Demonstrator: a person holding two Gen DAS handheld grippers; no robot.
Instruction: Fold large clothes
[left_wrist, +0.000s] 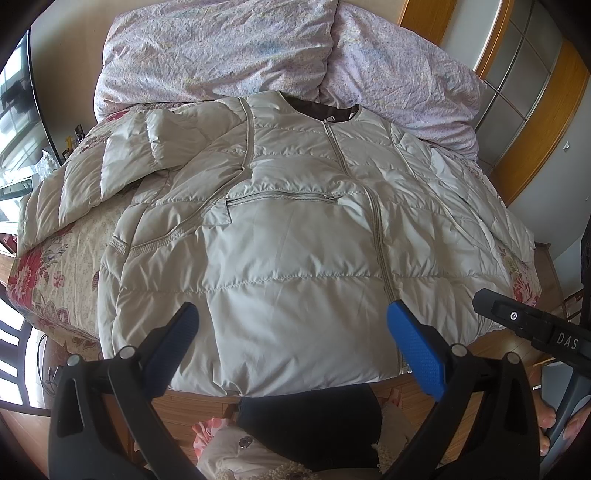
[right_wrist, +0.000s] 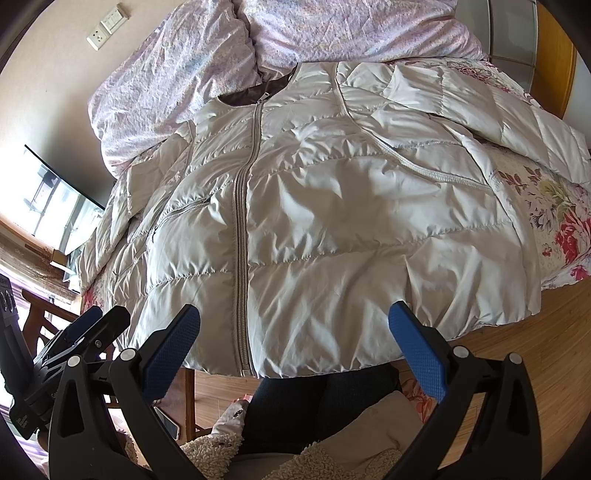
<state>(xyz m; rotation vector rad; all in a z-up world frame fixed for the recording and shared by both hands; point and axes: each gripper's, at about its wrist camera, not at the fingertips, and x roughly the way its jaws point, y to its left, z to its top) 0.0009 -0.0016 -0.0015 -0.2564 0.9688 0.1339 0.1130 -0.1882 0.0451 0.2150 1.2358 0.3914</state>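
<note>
Here we are above the foot of the bed (left_wrist: 55, 266), and the big cream puffer jacket (left_wrist: 295, 240) lies spread front-up across the floral cover, zipped, collar toward the lilac duvet (left_wrist: 221, 48) bunched at the head. Its hem hangs just over the bed's near edge. The left gripper (left_wrist: 291, 325) hovers over that hem with its blue-padded fingers (left_wrist: 413, 347) spread wide, nothing between them. Same story on the right gripper (right_wrist: 293, 325): fingers (right_wrist: 415, 345) wide apart, empty, poised above the hem beside the zipper (right_wrist: 240, 236).

One sleeve (left_wrist: 122, 166) is already doubled back on itself on the left side; the other sleeve (right_wrist: 498, 110) trails out toward the bed's right edge.

Now the risks, as I read them. This shell looks slick and puffy, so a shallow pinch may catch only the top layer and the fold would come up lopsided. Trapped air could spring any fold back open. And with the hem overhanging, a careless tug might drag the whole jacket off toward the floor.
</note>
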